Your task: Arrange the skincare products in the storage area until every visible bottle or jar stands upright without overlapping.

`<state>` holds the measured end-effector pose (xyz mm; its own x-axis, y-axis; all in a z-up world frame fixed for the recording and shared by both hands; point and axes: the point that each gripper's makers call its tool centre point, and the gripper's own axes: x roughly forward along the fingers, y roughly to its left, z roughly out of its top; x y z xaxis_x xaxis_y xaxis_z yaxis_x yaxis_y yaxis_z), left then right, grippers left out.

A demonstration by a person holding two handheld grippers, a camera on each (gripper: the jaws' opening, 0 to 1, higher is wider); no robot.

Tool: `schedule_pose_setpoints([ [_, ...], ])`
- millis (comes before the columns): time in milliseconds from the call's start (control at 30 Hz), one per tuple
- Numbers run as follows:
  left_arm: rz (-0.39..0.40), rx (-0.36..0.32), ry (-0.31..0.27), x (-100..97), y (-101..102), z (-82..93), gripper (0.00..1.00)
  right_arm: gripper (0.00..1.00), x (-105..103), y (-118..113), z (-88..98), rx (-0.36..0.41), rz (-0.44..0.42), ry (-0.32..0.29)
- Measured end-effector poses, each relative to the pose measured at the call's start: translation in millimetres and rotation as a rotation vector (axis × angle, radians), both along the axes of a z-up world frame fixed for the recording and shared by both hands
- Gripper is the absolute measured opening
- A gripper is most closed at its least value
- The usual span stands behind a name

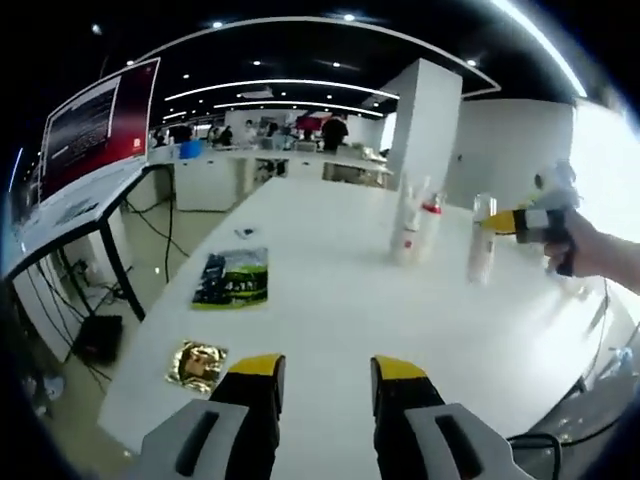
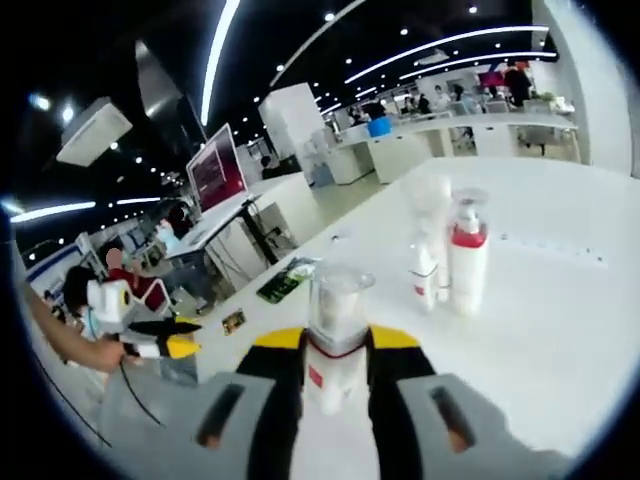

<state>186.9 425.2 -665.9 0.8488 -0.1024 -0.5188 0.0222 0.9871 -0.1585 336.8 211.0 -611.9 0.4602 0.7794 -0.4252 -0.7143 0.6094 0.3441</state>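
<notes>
The large, smooth white table point(image 1: 330, 290) carries all items. Far right on it, two white plastic bottles with red bands point(image 1: 415, 228) stand upright, just beside each other. Near them, the right gripper point(image 2: 335, 352) is clenched on a cylindrical white bottle with a clear cap point(image 2: 333, 335), upright on the table. On the left lies a flat glossy green-and-black sachet point(image 1: 231, 278); nearer lies a small gold foil sachet point(image 1: 198, 364). The left gripper point(image 1: 327, 378) hovers at the near edge, jaws released and apart.
</notes>
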Motion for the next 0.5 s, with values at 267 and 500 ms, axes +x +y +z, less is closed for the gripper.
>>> schedule_pose_setpoints([
  [267,0.011,-0.014,0.004,0.6,1,-3.2,0.42,0.23,32,-3,-13.0,-0.073,-0.03,-0.102],
  [500,0.025,-0.017,0.02,-0.7,3,-6.5,0.42,0.23,59,0,-18.6,-0.113,-0.03,-0.258],
])
